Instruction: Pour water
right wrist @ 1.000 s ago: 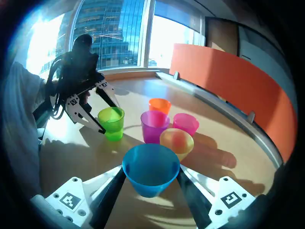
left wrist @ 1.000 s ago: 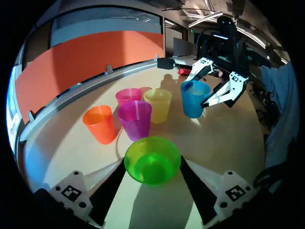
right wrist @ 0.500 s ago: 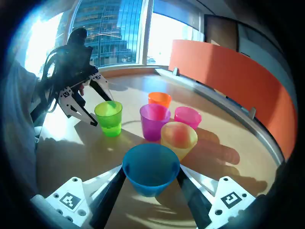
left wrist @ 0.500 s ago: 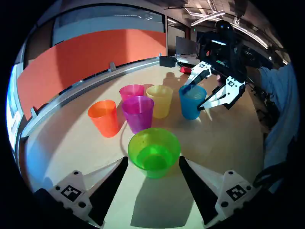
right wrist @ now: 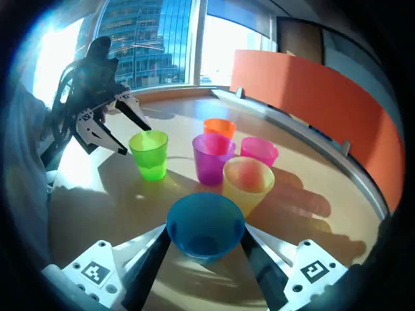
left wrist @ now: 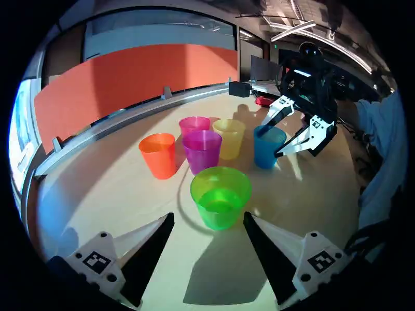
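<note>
In the left gripper view a green cup (left wrist: 220,199) stands on the wooden table (left wrist: 311,192) just ahead of my left gripper (left wrist: 206,214). That gripper is open, its fingertips level with the cup's base and apart from it. The cup's lower part looks darker, like liquid. From the right gripper view the left gripper (right wrist: 138,141) sits at the green cup's (right wrist: 149,155) left edge. My right gripper (right wrist: 206,228) is shut on a blue cup (right wrist: 206,224), both fingers against its sides. The right gripper (left wrist: 271,140) also flanks the blue cup (left wrist: 268,146) farther off.
Orange (left wrist: 160,154), purple (left wrist: 202,150), pink (left wrist: 194,126) and yellow (left wrist: 230,137) cups cluster between the two grippers. An orange partition (left wrist: 129,78) and a metal rail border the table's far side. A person's sleeve (left wrist: 381,129) is at the right. Bare tabletop lies beside the left gripper.
The left gripper has drawn back from the green cup, which now stands free ahead of its fingertips. The blue cup has stayed fixed between the right fingers while that view shifted.
</note>
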Tool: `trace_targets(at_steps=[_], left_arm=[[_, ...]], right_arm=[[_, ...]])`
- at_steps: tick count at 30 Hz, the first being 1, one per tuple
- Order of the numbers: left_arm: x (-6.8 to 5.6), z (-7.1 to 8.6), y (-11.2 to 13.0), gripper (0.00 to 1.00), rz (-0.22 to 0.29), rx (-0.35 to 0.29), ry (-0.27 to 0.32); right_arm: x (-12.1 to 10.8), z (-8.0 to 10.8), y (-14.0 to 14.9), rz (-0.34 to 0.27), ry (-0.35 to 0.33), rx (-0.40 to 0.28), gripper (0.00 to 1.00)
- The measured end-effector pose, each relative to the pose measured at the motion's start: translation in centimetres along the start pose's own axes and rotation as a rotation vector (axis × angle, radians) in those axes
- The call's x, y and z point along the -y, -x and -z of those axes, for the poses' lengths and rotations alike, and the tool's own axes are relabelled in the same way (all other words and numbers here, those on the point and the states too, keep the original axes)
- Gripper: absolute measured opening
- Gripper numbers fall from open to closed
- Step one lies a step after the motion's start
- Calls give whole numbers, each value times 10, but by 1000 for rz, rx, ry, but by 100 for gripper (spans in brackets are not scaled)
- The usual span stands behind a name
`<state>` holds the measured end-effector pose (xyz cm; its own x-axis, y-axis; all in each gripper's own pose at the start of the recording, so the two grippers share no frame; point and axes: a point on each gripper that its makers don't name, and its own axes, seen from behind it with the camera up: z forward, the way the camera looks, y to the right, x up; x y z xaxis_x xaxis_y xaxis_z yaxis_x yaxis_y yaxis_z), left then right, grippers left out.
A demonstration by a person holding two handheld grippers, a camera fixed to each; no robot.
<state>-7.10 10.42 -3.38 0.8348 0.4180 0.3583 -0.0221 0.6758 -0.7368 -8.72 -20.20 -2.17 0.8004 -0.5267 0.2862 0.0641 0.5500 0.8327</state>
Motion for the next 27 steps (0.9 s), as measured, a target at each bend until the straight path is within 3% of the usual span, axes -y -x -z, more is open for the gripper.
trace_targets(at_steps=[15, 27], left_arm=[[0, 14, -3, 99, 24, -20, -18], [10, 41, -6, 99, 58, -82, -120]], right_arm=[[-1, 9, 6, -23, 19, 8, 99], [-1, 46, 20, -43, 71, -9, 99]])
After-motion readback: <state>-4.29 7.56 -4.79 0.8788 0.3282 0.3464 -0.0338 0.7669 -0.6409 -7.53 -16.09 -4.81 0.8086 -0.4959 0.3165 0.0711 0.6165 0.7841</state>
